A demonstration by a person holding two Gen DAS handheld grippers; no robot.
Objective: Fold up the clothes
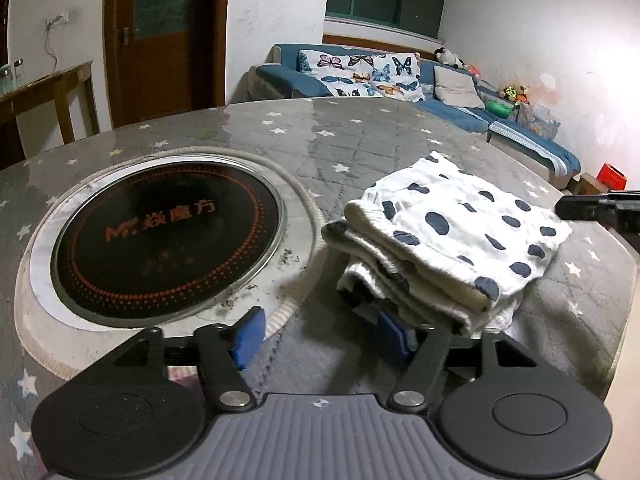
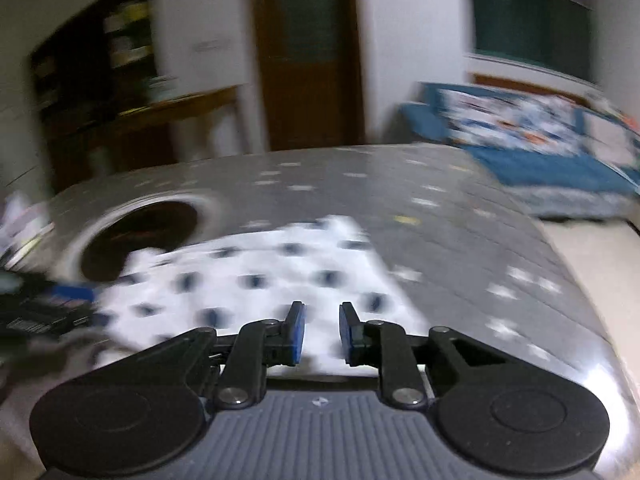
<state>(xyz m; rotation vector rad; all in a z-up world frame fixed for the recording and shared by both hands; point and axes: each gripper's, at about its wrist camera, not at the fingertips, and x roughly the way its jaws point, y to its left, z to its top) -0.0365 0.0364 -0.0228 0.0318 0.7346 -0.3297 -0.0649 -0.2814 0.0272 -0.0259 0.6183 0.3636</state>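
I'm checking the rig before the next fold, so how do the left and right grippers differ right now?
The left gripper is wide open, while the right gripper shows only a narrow gap. The left gripper's right finger touches the near edge of the folded spotted garment; the right gripper hovers over it, holding nothing. The left view is sharp, the right blurred. Both have blue pads.

Right gripper [image 2: 322, 330], fingers slightly parted, hovers over spotted cloth [image 2: 256, 280].
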